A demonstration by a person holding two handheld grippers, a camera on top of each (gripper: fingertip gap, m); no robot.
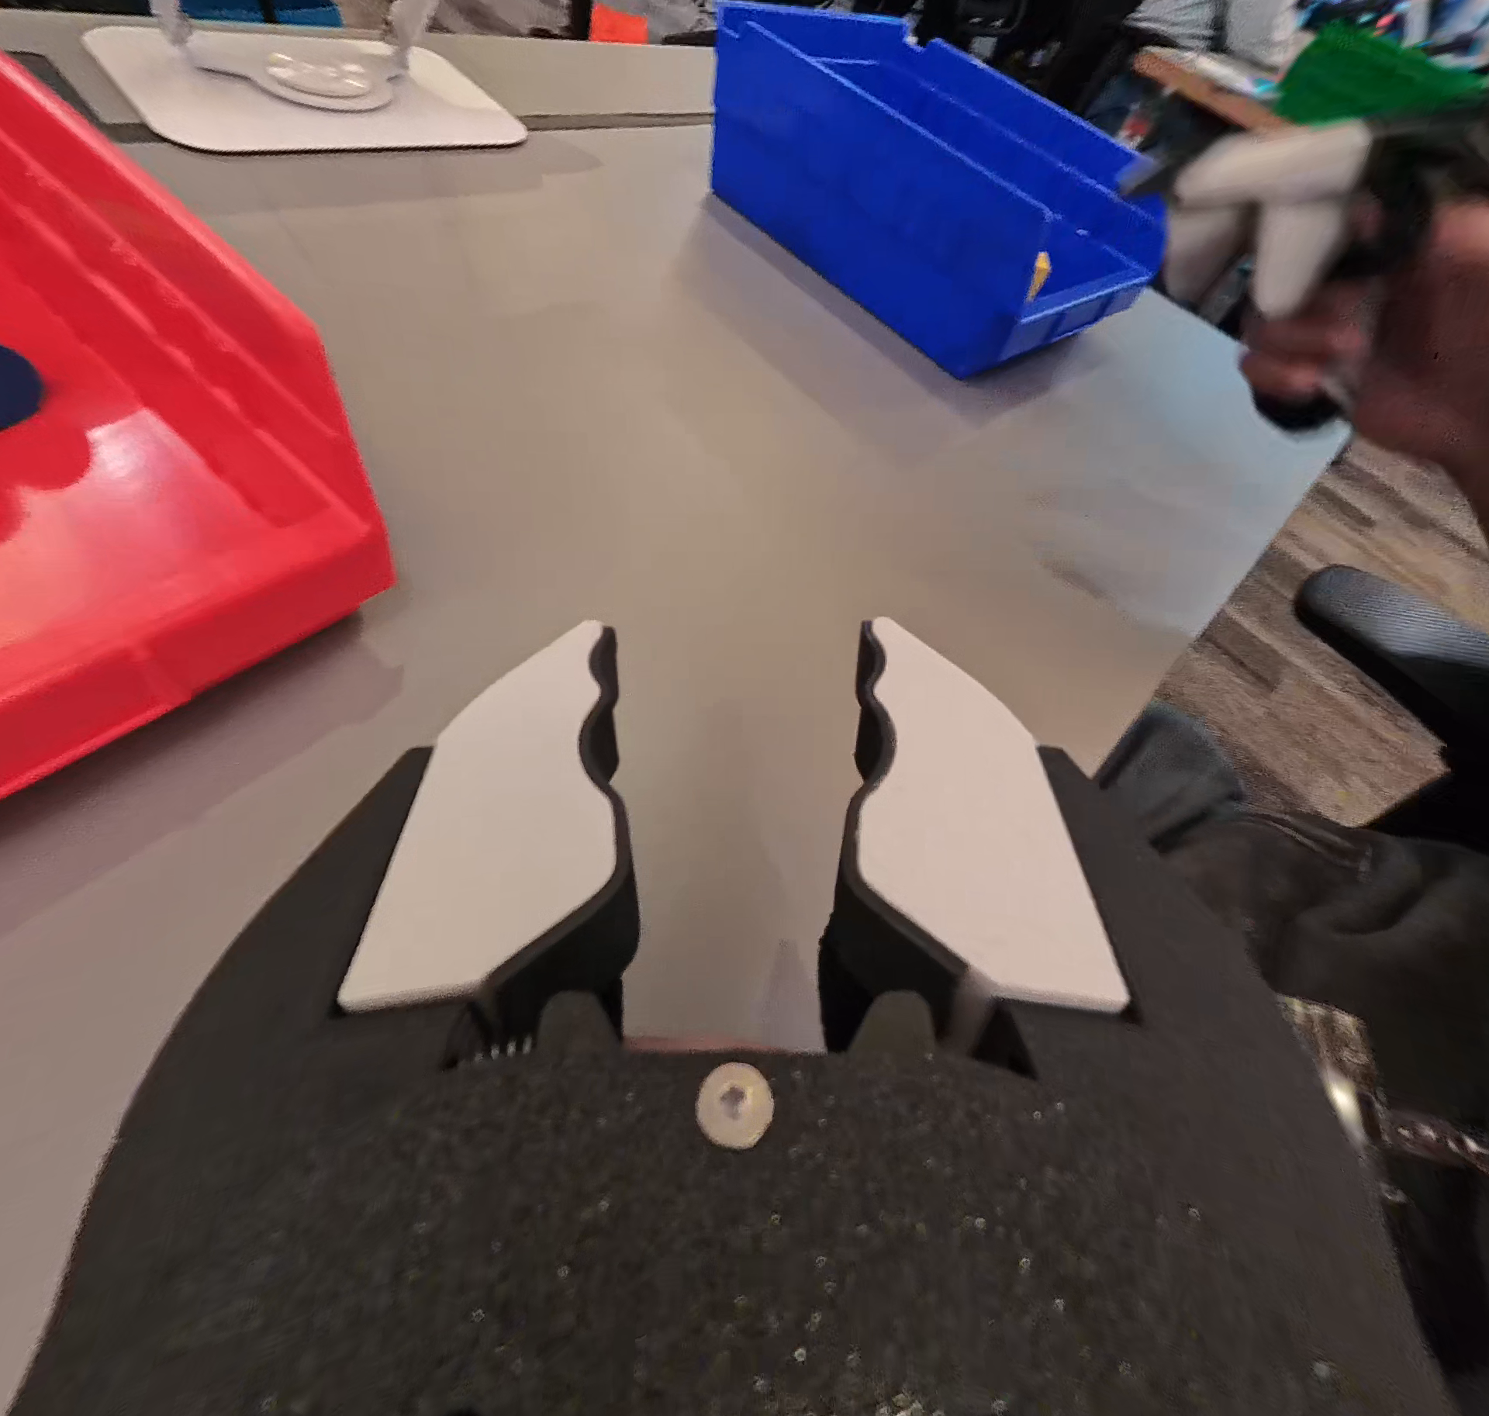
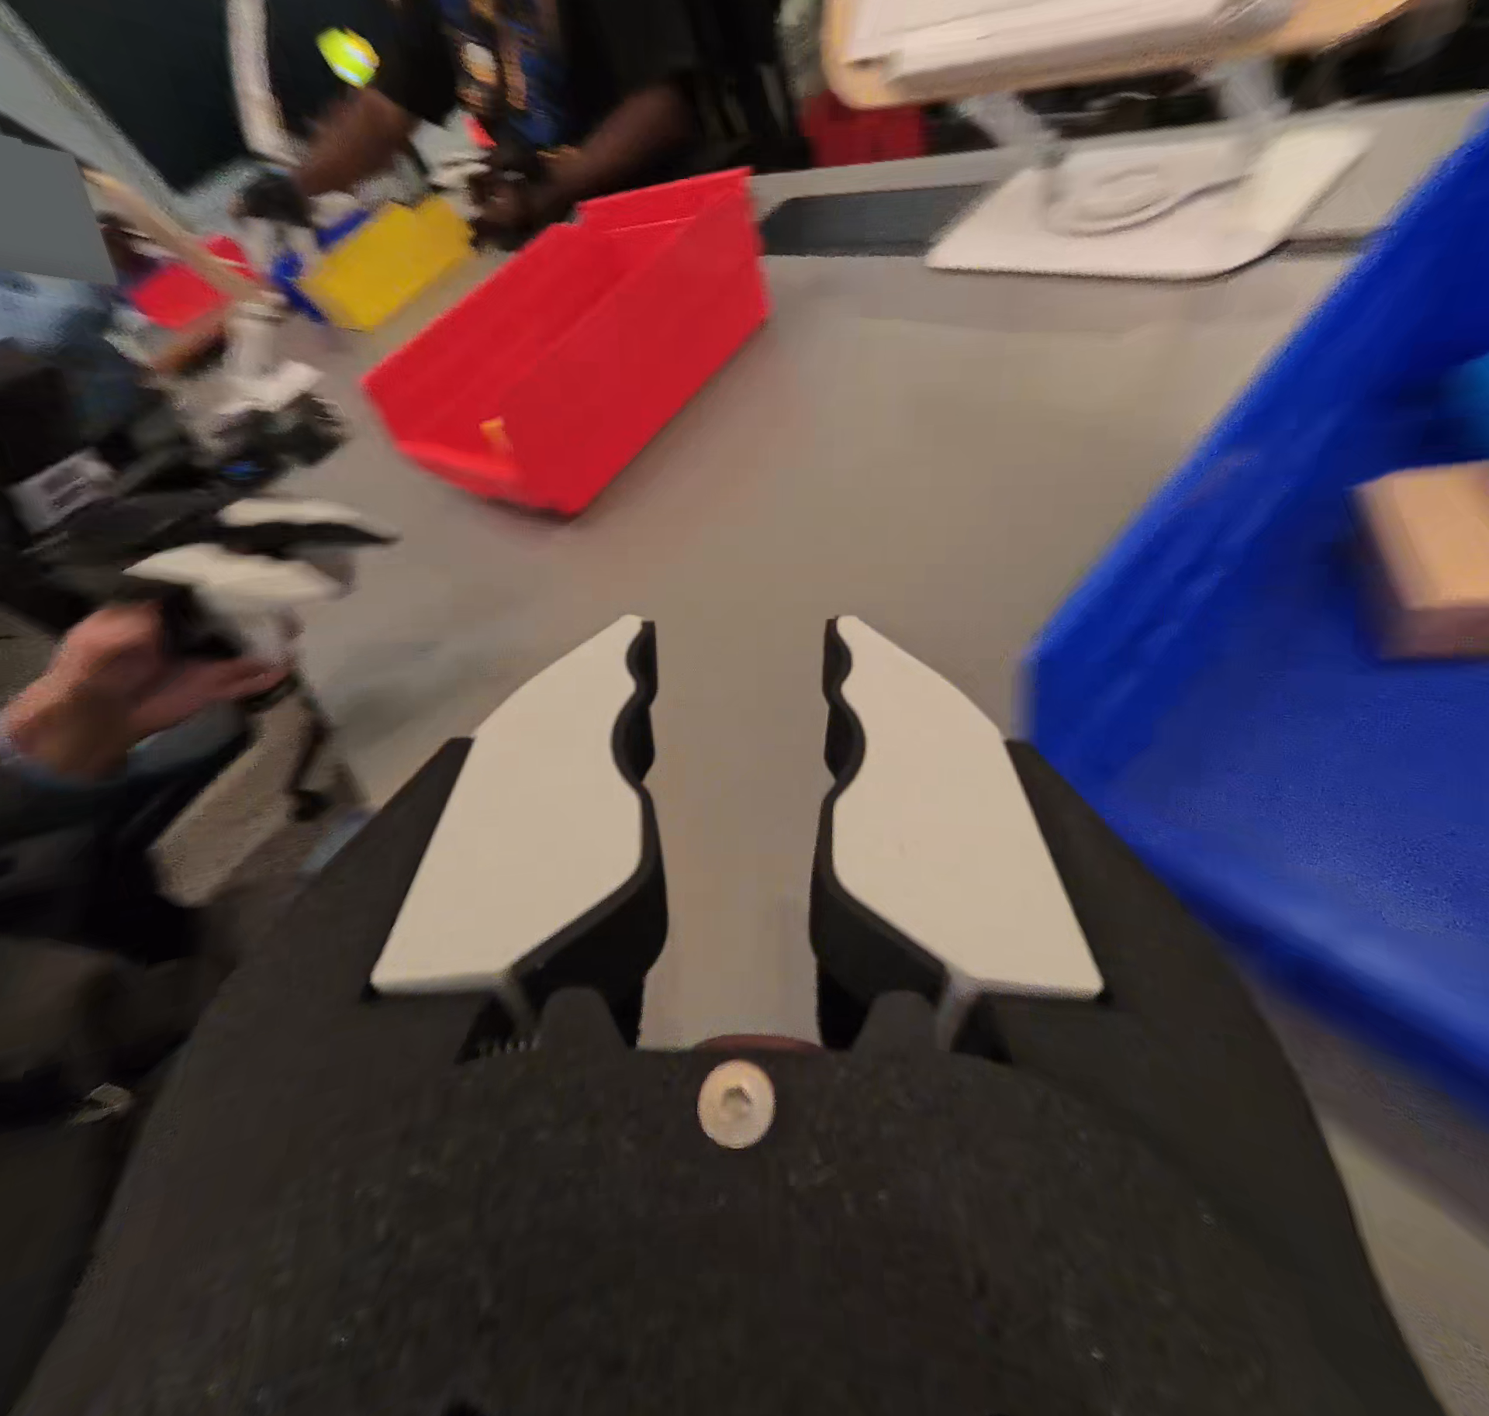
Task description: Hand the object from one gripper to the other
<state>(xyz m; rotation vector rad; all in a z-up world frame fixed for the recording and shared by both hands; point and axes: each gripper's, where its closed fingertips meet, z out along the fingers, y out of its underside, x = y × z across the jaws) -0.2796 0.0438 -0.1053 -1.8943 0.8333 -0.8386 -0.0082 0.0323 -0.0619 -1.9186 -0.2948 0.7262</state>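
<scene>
Both tools are held over the grey counter with nothing between their fingers. The left tool is spread wide; the right tool is parted less. A red bin is seen on the left and a blue bin on the right. A tan block lies inside the blue bin.
</scene>
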